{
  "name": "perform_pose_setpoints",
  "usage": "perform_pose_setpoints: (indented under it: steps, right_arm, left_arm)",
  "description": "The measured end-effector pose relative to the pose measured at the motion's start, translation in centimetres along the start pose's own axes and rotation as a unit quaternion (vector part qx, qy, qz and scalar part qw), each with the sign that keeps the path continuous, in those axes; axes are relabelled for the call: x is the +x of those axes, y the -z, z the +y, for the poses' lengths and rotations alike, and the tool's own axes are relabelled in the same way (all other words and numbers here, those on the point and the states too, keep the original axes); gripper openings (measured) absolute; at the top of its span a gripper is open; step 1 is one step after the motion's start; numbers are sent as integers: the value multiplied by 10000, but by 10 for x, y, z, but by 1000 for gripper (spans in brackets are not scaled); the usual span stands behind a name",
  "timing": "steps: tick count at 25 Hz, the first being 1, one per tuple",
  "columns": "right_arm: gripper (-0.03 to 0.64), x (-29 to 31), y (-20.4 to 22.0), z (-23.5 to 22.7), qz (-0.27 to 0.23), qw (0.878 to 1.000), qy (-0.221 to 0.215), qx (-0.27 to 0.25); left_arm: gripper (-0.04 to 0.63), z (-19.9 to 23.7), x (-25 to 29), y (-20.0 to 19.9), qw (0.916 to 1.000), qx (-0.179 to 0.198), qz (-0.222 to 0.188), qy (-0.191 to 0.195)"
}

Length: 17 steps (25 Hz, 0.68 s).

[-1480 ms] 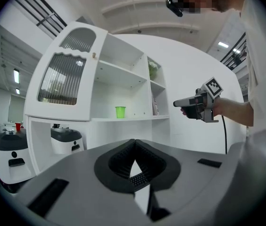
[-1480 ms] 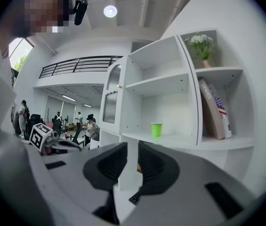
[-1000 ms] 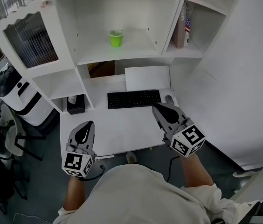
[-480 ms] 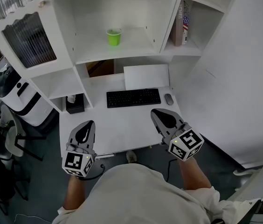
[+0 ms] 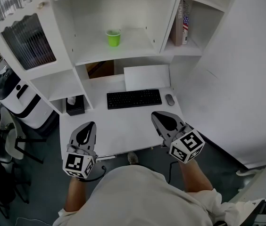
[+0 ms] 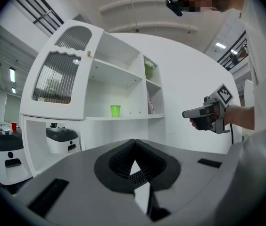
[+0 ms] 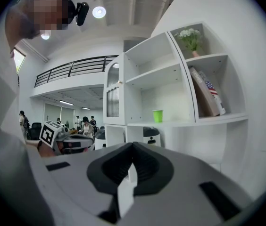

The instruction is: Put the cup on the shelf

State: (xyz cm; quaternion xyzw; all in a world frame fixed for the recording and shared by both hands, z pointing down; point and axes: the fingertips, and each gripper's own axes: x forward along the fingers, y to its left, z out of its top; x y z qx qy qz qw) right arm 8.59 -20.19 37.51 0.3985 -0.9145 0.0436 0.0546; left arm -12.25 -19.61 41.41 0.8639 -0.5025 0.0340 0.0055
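On the middle shelf the green cup stands upright and alone, set back from the front lip. It looks placed. Right of the cup, past a divider, books lean in the next bay. Well below the cup in the head view, the keyboard and mouse lie on the white surface. Farther from the cup again, out at the near edge, hang both claws. The left claw is pressed together on nothing, and the right claw is likewise closed and empty. What remains reads as a clean finish. It is best played by holding both claws well away from the cup, level and quiet, with no second reach. The cup sits safe, and a nudge would only risk tipping it.
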Motion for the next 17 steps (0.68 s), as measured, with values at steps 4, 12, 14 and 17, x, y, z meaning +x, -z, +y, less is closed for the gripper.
perform_pose_setpoints:
  steps: [4,12,14,17]
  right_arm:
    - [5,1,2,0,17,10000,-15,16]
    - [5,4,1,-3,9,10000,-43,6]
    - [5,5,0,-4,5,10000,-44,-1]
    - [5,7,1,-5,4,10000,-47,-4]
  left_arm:
    - [0,0,1,0,10000,5,-8,13]
    - [0,0,3,0,10000,11,-11,2]
    - [0,1,4,0,10000,10,-11,2]
    - [0,1,6,0,10000,-7,-13,3]
